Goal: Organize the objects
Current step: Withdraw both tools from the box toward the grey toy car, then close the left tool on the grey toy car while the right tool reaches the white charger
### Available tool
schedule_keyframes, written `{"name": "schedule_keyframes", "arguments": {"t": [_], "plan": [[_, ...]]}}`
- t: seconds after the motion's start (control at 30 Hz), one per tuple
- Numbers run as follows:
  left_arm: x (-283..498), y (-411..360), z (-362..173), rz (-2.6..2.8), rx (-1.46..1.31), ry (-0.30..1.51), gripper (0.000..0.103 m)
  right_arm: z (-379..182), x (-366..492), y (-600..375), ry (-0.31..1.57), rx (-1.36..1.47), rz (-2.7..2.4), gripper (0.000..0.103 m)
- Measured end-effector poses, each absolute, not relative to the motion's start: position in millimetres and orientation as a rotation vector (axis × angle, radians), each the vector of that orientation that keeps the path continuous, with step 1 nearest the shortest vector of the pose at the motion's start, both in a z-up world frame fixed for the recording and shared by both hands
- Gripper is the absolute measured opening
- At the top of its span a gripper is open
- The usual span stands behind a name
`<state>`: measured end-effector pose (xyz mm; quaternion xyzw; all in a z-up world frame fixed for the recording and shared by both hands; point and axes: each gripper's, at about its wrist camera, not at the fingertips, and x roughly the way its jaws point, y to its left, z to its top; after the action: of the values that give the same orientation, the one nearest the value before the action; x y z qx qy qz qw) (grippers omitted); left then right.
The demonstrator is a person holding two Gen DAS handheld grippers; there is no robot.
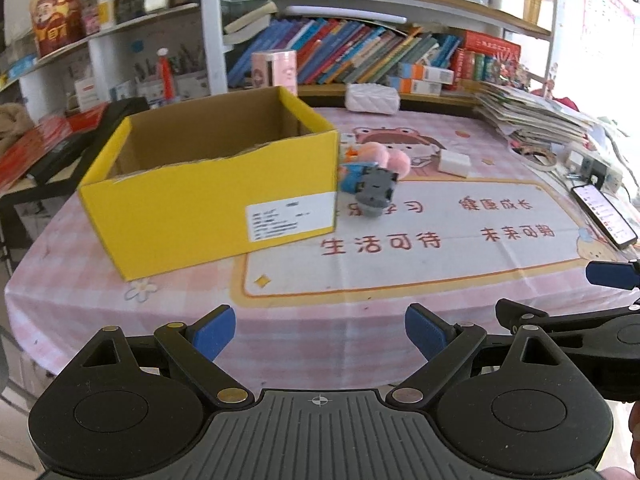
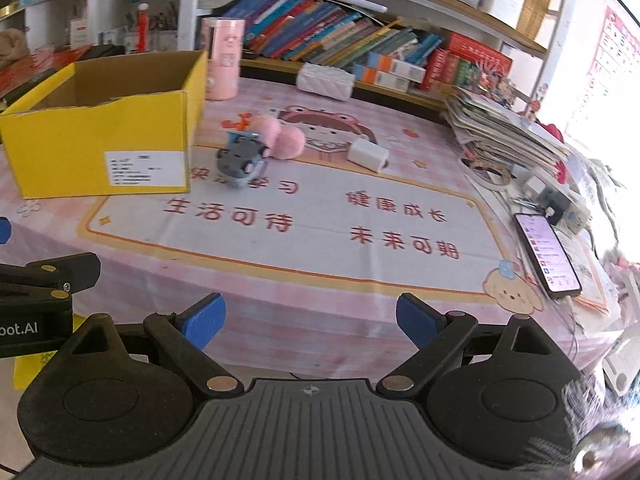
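Observation:
An open yellow cardboard box (image 1: 208, 196) (image 2: 100, 136) stands on the left of the pink tablecloth. Right beside it lie a grey-and-blue toy car (image 1: 374, 190) (image 2: 240, 160), a pink plush toy (image 1: 384, 156) (image 2: 280, 138) and a small white block (image 1: 454, 162) (image 2: 367, 155). My left gripper (image 1: 320, 332) hovers open at the table's near edge, well short of the toys, nothing between its blue pads. My right gripper (image 2: 310, 324) is also open and empty, further right along the same edge. Each gripper's arm shows at the side of the other's view.
A phone (image 1: 604, 214) (image 2: 548, 254) lies lit at the right edge beside a stack of papers (image 2: 504, 128). A white quilted pouch (image 2: 326, 80) and pink tube (image 2: 222, 58) stand at the back. Bookshelves (image 1: 360, 52) rise behind the table.

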<state>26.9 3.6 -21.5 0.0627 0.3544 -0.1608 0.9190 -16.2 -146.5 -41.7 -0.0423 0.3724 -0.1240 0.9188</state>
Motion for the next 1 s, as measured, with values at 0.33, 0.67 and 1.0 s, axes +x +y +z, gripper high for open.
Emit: {"name": "schedule_keyframes", "arguments": {"t": [0.33,0.67,1.0], "plan": [[49.4,-20.5,-23.0,-0.342,0.138,0.735,0.094,-44.9,3.0,-169.0,0.781,-0.080,-0.275,0.092],[75.1,-47.4,-19.8,-0.316,0.132,0.728,0.094,-43.4,32.2,-197.0,0.781,-0.083,-0.261,0.092],[107.1,-82.7,-18.3,-0.272,0.110,0.714,0.094,-38.3,73.3,-236.0,0.764,-0.095,-0.224,0.092]]}}
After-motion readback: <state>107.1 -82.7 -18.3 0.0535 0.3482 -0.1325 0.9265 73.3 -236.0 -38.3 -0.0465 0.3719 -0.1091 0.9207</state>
